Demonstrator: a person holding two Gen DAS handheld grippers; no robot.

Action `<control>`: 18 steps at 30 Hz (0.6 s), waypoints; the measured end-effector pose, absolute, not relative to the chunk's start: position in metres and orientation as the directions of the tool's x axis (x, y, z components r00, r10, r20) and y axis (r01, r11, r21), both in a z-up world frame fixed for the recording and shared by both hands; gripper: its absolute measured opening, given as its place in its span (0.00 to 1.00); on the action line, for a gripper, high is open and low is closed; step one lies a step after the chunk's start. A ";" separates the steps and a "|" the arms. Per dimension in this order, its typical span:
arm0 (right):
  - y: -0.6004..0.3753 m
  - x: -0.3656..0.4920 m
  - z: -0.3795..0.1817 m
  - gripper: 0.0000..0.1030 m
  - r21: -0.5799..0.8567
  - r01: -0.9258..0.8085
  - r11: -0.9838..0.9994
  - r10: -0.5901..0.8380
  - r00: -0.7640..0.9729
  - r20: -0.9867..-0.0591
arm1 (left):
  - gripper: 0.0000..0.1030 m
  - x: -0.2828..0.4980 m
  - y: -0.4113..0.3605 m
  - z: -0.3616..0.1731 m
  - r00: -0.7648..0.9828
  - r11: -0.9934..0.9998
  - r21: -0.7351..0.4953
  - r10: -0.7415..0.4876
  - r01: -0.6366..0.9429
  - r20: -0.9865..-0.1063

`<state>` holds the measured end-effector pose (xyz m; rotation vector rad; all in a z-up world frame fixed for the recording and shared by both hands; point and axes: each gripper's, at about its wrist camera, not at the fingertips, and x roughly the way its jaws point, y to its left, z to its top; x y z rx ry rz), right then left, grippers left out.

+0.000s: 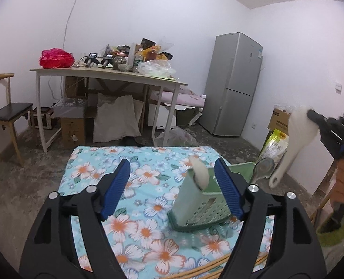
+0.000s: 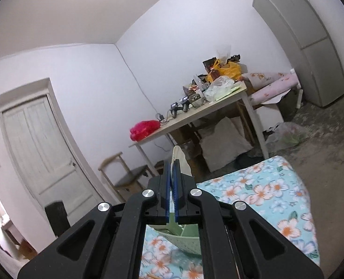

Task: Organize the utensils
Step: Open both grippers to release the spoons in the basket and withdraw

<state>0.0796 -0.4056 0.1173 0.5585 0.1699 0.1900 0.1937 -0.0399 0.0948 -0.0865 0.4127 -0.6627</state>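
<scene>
My right gripper [image 2: 171,193] is clamped on the white rice paddle [image 1: 295,137], probably light, stiff, slippery plastic; left gripper [image 1: 172,186] gapes before the green holder [image 1: 195,207].

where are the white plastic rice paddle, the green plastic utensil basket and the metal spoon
white plastic rice paddle [image 1: 298,131], left wrist view, on its broad blade
green plastic utensil basket [image 1: 203,212], left wrist view, on its perforated side wall
metal spoon [image 1: 264,166], left wrist view, on its bowl

Black tongs [image 1: 172,186], ribbed blue pads [image 1: 116,187], silver screws [image 1: 253,187]
</scene>
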 end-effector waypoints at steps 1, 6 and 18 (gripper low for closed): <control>-0.408 0.084 0.116 0.03 0.548 -0.139 0.825 0.232 0.967 -0.104 | 0.70 0.193 -0.037 0.093 0.711 0.791 -0.211 -0.610 0.575 -0.349; -0.418 0.122 0.092 0.03 0.571 -0.112 0.813 0.235 0.961 -0.146 | 0.70 0.190 -0.024 0.084 0.707 0.802 -0.232 -0.596 0.551 -0.380; -0.405 0.167 0.051 0.07 0.461 -0.010 0.887 0.172 0.935 -0.312 | 0.71 0.188 -0.017 0.071 0.702 0.812 -0.238 -0.582 0.533 -0.411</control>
